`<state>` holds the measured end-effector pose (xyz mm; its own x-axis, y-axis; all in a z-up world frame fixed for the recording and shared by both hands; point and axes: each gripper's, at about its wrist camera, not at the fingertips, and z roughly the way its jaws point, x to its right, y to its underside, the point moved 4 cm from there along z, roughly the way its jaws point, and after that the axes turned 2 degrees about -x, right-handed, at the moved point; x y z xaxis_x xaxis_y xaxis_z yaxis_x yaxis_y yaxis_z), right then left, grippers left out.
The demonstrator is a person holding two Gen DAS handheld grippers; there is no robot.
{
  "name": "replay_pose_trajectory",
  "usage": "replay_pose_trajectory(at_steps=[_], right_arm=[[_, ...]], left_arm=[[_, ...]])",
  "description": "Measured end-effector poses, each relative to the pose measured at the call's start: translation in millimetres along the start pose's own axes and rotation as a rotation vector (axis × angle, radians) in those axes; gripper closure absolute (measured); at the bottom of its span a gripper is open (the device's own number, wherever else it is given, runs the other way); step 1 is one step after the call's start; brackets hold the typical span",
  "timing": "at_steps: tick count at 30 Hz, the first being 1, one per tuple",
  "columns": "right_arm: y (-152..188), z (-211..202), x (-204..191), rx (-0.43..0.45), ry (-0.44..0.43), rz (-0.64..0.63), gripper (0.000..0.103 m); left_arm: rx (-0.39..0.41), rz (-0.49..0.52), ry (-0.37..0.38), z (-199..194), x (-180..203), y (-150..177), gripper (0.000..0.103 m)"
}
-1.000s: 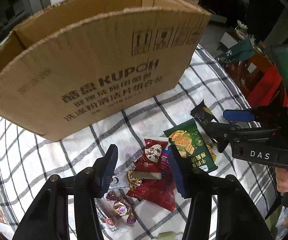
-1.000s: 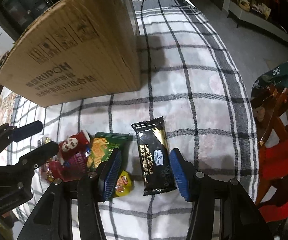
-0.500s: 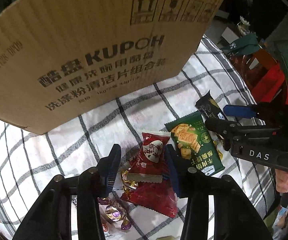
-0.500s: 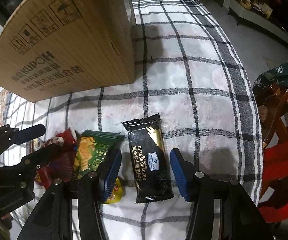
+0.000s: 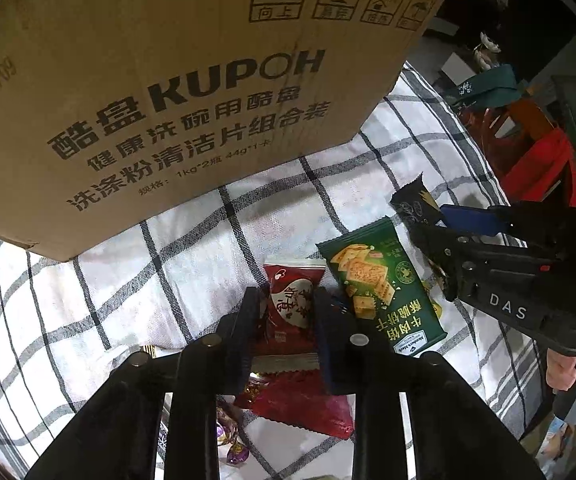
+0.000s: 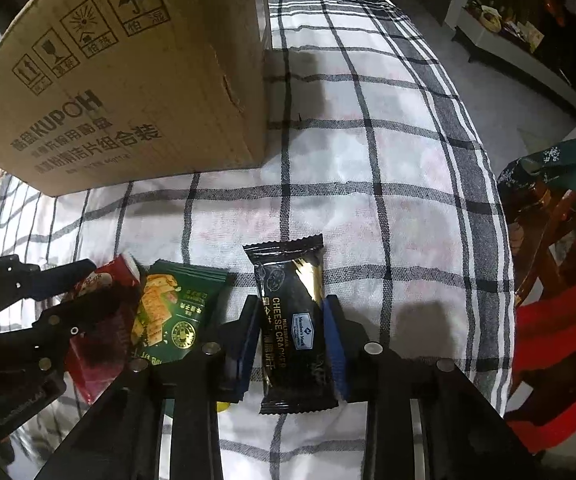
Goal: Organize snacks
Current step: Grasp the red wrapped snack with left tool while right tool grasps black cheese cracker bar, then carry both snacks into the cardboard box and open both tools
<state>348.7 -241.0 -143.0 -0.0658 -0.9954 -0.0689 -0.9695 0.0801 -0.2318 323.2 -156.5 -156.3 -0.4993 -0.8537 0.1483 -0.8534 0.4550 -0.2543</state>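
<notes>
Left wrist view: your left claw (image 5: 288,312) has its blue pads pressed against both sides of the red snack packet (image 5: 294,304), gripping it where it lies on the checked cloth (image 5: 191,264) over the worktop. Under and behind that packet sits a second red wrapper (image 5: 300,404), with purple-foil candies (image 5: 233,446) near the lower edge. Just to the right lies the green cracker packet (image 5: 380,284), flat, its far end toward the cardboard box (image 5: 175,92). The box stands on the cloth beyond the snacks, printed side facing you. Right wrist view: your right claw (image 6: 292,344) is closed onto the black cheese cracker packet (image 6: 294,328), pads touching its long edges around the middle; the packet lies flat, lengthwise along the fingers, on the cloth. The green packet (image 6: 171,316) sits just beside it on the left, with a bit of yellow wrapper (image 6: 223,404) showing at the left pad. A red chair (image 6: 560,344) stands off the worktop's right side. Both packets rest on the cloth; whether either is lifted, you cannot tell.
</notes>
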Motion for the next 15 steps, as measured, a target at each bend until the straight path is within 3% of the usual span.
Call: replay_pose_trajectory(at_steps=[15], right_arm=[[5, -37, 1, 0.046, -0.004, -0.024, 0.071]], left_arm=[[0.082, 0.003, 0.002, -34, 8, 6, 0.079]])
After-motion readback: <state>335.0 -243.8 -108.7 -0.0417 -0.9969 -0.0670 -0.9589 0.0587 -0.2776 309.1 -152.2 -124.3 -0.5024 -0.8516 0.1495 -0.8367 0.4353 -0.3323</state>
